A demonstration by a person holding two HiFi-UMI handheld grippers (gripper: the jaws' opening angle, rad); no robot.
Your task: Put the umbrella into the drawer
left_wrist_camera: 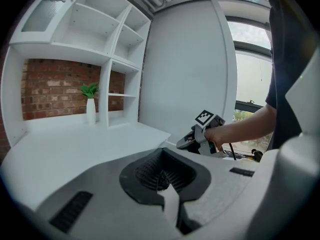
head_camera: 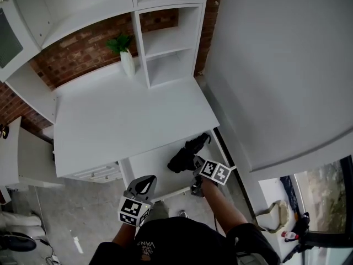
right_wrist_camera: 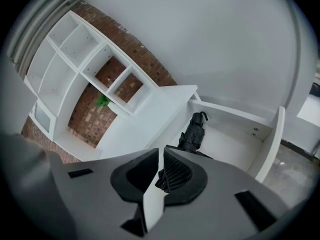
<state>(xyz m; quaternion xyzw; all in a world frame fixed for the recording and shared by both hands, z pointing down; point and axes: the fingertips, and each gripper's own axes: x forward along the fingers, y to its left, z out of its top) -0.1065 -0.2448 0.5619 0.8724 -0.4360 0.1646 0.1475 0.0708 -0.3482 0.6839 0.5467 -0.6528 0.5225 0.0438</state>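
A folded black umbrella (head_camera: 186, 153) lies inside the open white drawer (head_camera: 148, 167) under the desk. In the right gripper view the umbrella (right_wrist_camera: 194, 133) rests along the drawer's (right_wrist_camera: 235, 146) left side, handle end pointing away. My right gripper (head_camera: 197, 164) hovers over the umbrella's near end with its jaws closed together and nothing between them (right_wrist_camera: 161, 176). My left gripper (head_camera: 146, 182) is at the drawer's front edge, also shut and empty (left_wrist_camera: 162, 179). The left gripper view catches the right gripper (left_wrist_camera: 194, 140) in a hand beside the desk.
The white desk top (head_camera: 127, 120) carries a small plant in a white vase (head_camera: 127, 59) in front of a brick wall. White shelves (head_camera: 165, 43) stand at the back. A white wall (head_camera: 276, 65) closes the right side. Small drawers (head_camera: 99, 173) sit under the desk's left.
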